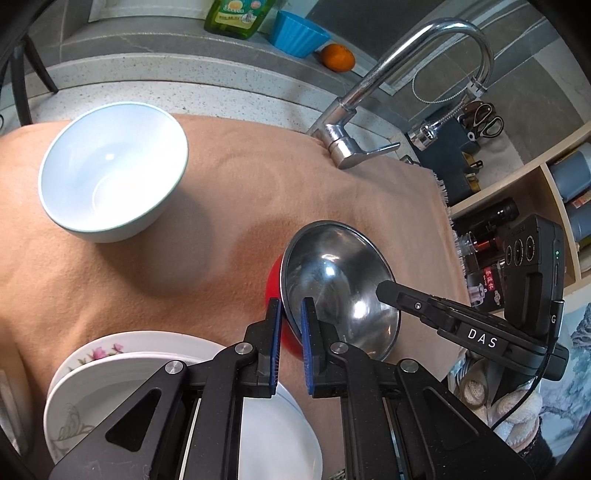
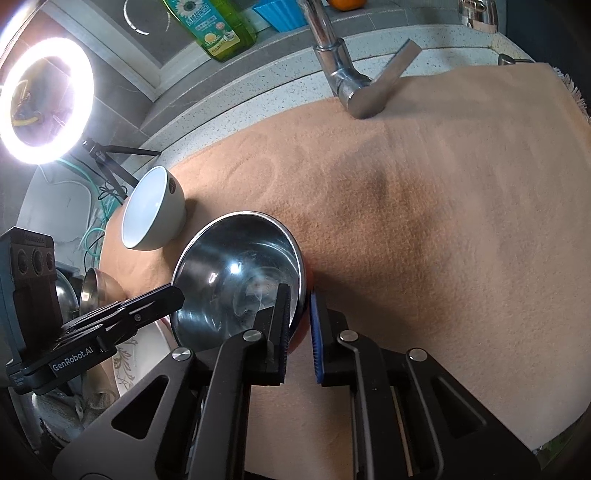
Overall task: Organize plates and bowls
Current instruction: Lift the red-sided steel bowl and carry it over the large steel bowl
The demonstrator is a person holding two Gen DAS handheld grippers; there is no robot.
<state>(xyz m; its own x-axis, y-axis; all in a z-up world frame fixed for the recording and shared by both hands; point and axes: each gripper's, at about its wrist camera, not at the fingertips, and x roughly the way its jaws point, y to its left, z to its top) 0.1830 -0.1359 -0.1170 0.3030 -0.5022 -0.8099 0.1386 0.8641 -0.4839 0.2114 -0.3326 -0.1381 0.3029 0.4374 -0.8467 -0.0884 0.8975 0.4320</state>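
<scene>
A steel bowl with a red outside (image 1: pixel 340 284) is held tilted above the tan cloth (image 1: pixel 221 192). My left gripper (image 1: pixel 291 314) is shut on its near rim, one finger inside and one outside. My right gripper (image 2: pixel 301 299) is shut on the opposite rim of the same bowl (image 2: pixel 236 280). A white bowl (image 1: pixel 110 170) stands upright on the cloth to the far left; it also shows in the right wrist view (image 2: pixel 151 210). A stack of white plates (image 1: pixel 92 384), the lower one flowered, lies under my left gripper.
A chrome faucet (image 1: pixel 388 85) rises at the back edge of the cloth. A green soap bottle (image 1: pixel 236 16), a blue cup (image 1: pixel 299 31) and an orange (image 1: pixel 338 57) sit on the back ledge. A shelf with bottles (image 1: pixel 517 229) is at right. A ring light (image 2: pixel 40 99) glares at left.
</scene>
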